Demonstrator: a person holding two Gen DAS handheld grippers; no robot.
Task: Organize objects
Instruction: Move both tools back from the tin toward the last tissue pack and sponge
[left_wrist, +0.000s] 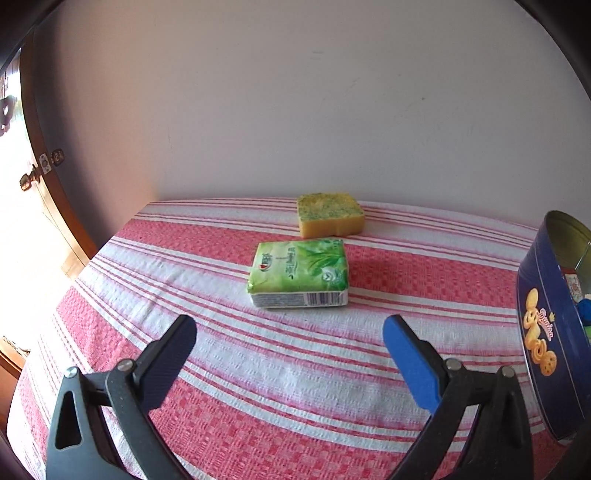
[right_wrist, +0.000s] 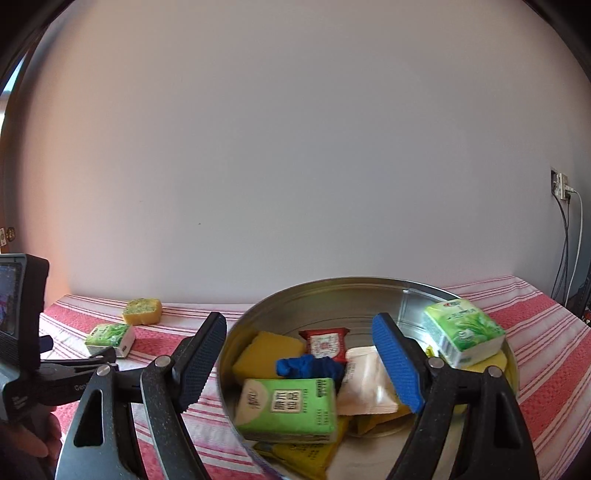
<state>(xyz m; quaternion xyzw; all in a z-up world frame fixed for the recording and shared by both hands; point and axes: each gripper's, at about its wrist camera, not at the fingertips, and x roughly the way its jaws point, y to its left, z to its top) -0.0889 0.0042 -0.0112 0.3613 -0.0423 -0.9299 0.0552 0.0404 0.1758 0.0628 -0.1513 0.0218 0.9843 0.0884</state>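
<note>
A green tissue pack (left_wrist: 299, 273) lies on the red-and-white striped cloth (left_wrist: 258, 369), with a yellow sponge (left_wrist: 330, 214) just behind it near the wall. My left gripper (left_wrist: 290, 332) is open just short of the pack, holding nothing. In the right wrist view the same pack (right_wrist: 110, 338) and sponge (right_wrist: 142, 311) lie at the far left, beyond the left gripper (right_wrist: 77, 350). My right gripper (right_wrist: 299, 328) stands open over the round tin (right_wrist: 332, 291), empty. In the tin lie a green pack (right_wrist: 288, 406), another green tissue pack (right_wrist: 463, 332), a yellow sponge (right_wrist: 266, 354), a red packet (right_wrist: 327, 343) and a blue lump (right_wrist: 306, 367).
The blue cookie tin (left_wrist: 546, 325) stands at the right of the cloth. A plain wall (left_wrist: 295, 110) backs the table, and a wooden door (left_wrist: 44, 192) is at the left. A socket with cables (right_wrist: 563, 188) is on the wall at far right. A hand (right_wrist: 33, 439) holds the left gripper.
</note>
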